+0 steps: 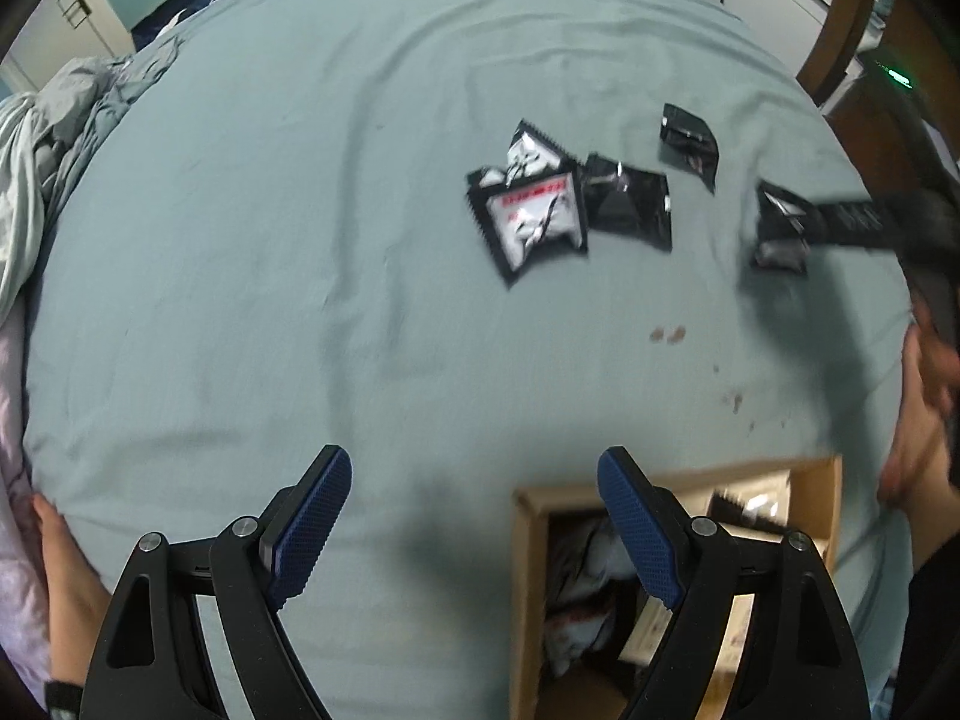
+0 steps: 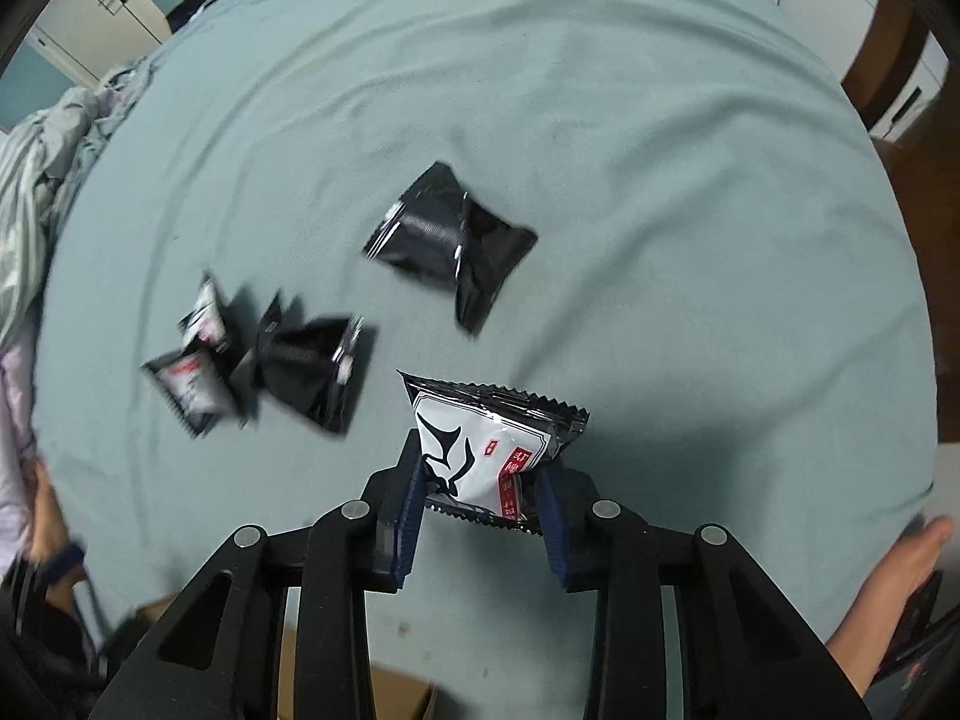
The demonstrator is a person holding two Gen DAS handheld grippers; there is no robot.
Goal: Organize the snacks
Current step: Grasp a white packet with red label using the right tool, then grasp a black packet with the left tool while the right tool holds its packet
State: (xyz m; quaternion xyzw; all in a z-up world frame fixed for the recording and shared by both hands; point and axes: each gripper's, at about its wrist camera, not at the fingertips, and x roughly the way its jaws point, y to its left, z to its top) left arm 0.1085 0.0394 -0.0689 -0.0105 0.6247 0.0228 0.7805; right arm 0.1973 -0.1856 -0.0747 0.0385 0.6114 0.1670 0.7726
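Right gripper [image 2: 480, 492] pinches 1 white snack packet [image 2: 486, 450], apparently lying crosswise; left gripper [image 1: 474, 516] spread.

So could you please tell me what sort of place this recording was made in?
Most likely a bedroom: the snack packets lie on a teal bedsheet stretched over a mattress, rumpled bedding is bunched at its far left, and white cupboard doors stand behind.

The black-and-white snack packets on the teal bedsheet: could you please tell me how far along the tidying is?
Partly done. The brown cardboard box already holds several packets. In hand: the right gripper is shut on a black-edged white foil snack packet, held above the teal bedsheet. Left: four loose packets, such as the all-black one. The left gripper is open and holds nothing.
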